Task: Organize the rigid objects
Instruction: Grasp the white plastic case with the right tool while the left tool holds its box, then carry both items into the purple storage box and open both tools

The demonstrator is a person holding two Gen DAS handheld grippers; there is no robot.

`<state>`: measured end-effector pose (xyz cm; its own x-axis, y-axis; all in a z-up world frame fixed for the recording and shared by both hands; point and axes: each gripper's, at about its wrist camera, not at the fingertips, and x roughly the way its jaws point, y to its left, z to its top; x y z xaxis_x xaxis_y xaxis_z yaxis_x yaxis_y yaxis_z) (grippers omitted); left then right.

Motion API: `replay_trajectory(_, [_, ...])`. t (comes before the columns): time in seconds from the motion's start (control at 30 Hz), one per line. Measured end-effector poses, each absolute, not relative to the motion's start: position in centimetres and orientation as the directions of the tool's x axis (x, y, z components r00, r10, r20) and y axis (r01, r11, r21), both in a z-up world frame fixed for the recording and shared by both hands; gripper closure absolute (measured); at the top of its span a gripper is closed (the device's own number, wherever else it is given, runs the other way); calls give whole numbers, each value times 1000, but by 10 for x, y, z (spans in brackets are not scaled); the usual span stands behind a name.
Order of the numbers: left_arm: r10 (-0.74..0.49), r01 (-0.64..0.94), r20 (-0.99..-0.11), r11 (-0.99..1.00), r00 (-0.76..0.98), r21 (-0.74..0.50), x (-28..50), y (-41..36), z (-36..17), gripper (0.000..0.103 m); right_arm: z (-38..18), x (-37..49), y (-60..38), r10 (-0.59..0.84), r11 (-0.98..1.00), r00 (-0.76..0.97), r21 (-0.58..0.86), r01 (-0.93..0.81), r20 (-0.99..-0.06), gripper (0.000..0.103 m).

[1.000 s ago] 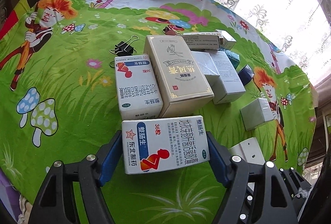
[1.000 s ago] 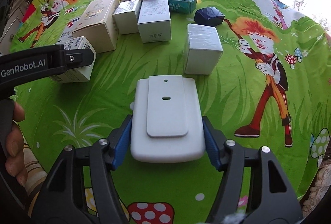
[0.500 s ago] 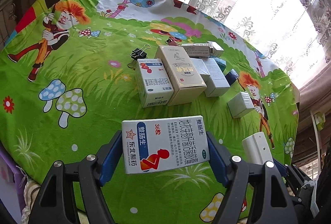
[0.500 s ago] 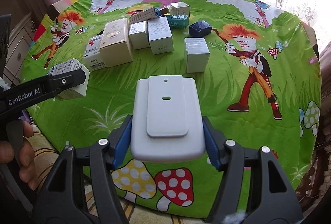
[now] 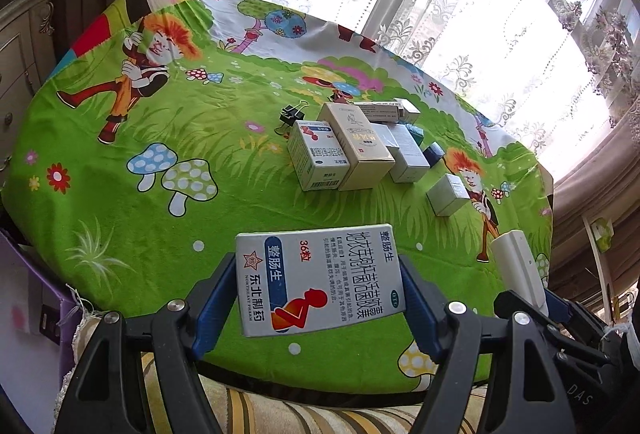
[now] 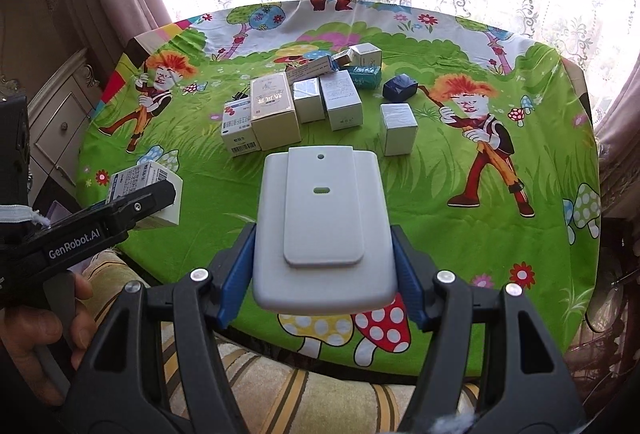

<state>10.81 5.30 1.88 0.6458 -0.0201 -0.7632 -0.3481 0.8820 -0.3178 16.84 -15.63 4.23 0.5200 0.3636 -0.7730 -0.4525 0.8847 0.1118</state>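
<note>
My left gripper (image 5: 318, 300) is shut on a white medicine box (image 5: 318, 280) with blue and red print, held in the air over the near edge of the table. My right gripper (image 6: 324, 274) is shut on a flat grey-white plastic case (image 6: 322, 230), also lifted above the near edge. In the right wrist view the left gripper (image 6: 160, 193) shows at the left with its box (image 6: 146, 179). The grey-white case (image 5: 518, 264) appears at the right in the left wrist view. A cluster of boxes (image 6: 276, 109) lies on the green cartoon tablecloth (image 6: 440, 169).
A lone white box (image 6: 396, 127), a dark blue packet (image 6: 398, 87), a teal box (image 6: 364, 75) and a black binder clip (image 5: 292, 113) lie near the cluster. A striped cushion (image 6: 280, 378) sits below the table edge. A cabinet (image 6: 60, 113) stands left, lace curtains behind.
Both grippers have pulled back and risen from the table, each keeping its object. The boxes on the cloth look smaller and farther away, and the table's near edge and cushion have come into view.
</note>
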Motion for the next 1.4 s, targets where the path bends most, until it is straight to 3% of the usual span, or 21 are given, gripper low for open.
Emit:
replay_trajectory(0.7, [45,-407,-719,848,694,-340,16,107,42,27,82,96,-100,456,806,492,109,-582,-741,36])
replay_trajectory(1.4, [219,-595,-710,731,669,-334,-90,215,52,27,92,27,-14,559,644,365,112,-757,-745,36])
